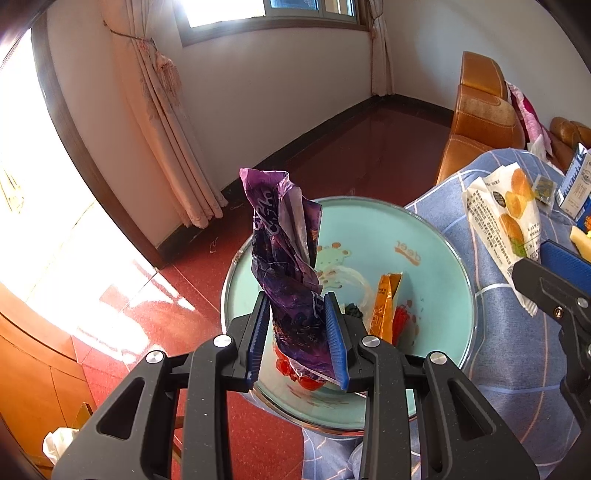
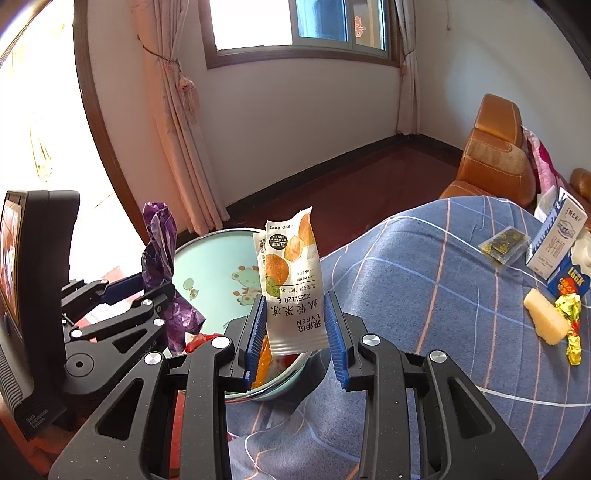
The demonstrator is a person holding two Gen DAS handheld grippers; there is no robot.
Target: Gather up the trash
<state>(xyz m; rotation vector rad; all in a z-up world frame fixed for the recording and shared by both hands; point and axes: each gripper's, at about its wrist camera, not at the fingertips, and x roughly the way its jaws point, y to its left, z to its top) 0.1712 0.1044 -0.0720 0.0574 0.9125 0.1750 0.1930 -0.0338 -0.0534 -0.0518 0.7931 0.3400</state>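
left tongs (image 1: 299, 336) clamp purple wrapper (image 1: 284, 258), right tongs (image 2: 297, 332) clamp jelly pouch (image 2: 291, 280) over basin (image 1: 436, 236) holding some trash; milk carton (image 2: 554, 240), foil wrapper (image 2: 570, 325) left on worktop (image 2: 424, 295).

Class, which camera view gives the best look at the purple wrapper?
The left wrist view: the purple wrapper stands large and central, pinched in the left tool. The right wrist view shows it small at the left edge.

We see white walls (image 2: 295, 122), a dark red floor (image 1: 369, 147), pink curtains (image 1: 162, 122), a bright window (image 2: 280, 26) and an orange leather sofa (image 2: 491, 158).
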